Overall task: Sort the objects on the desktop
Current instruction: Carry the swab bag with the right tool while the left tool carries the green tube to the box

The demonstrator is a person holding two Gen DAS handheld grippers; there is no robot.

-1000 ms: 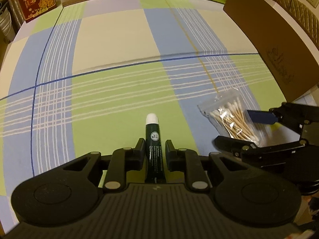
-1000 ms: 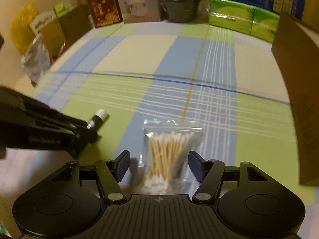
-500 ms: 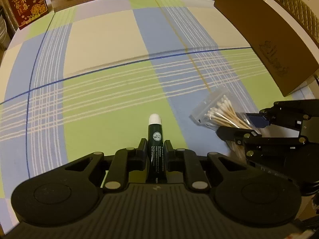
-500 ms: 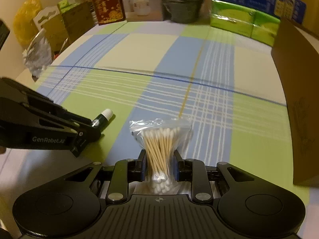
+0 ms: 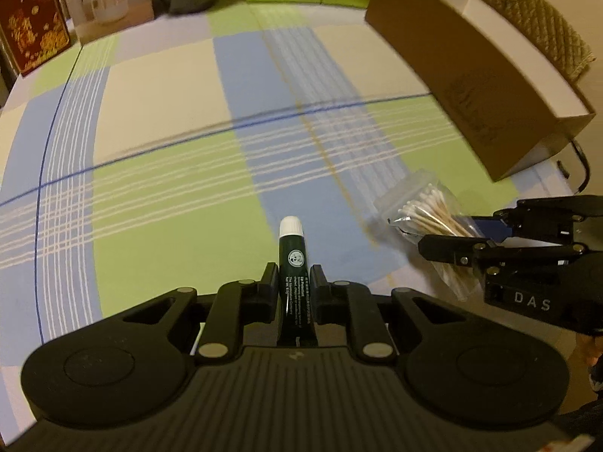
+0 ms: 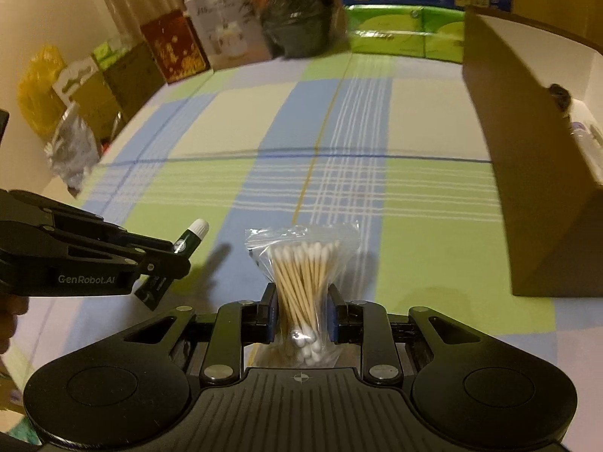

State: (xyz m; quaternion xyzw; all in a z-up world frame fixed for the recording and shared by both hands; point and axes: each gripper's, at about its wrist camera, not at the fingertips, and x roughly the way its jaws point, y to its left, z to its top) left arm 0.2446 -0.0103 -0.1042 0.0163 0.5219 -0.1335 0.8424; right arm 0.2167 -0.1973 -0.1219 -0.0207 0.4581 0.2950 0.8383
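My left gripper (image 5: 295,277) is shut on a dark green tube with a white cap (image 5: 293,260) and holds it above the checked tablecloth. It also shows in the right wrist view (image 6: 188,239), raised off the cloth with its shadow below. My right gripper (image 6: 300,295) is shut on a clear bag of cotton swabs (image 6: 303,263) and holds it lifted. The bag also shows in the left wrist view (image 5: 426,211), at the right, in the right gripper (image 5: 475,237). An open brown cardboard box (image 5: 471,71) stands at the table's right side.
The checked tablecloth (image 5: 169,113) covers the table. Along the far edge stand green tissue packs (image 6: 403,34), a dark pot (image 6: 297,26), a white box (image 6: 222,30) and a red box (image 6: 173,49). Bags and boxes (image 6: 68,105) line the left side.
My right gripper closed on the swab bag and lifted it. My left gripper closed on the tube and raised it off the cloth. Both views have moved forward and up.
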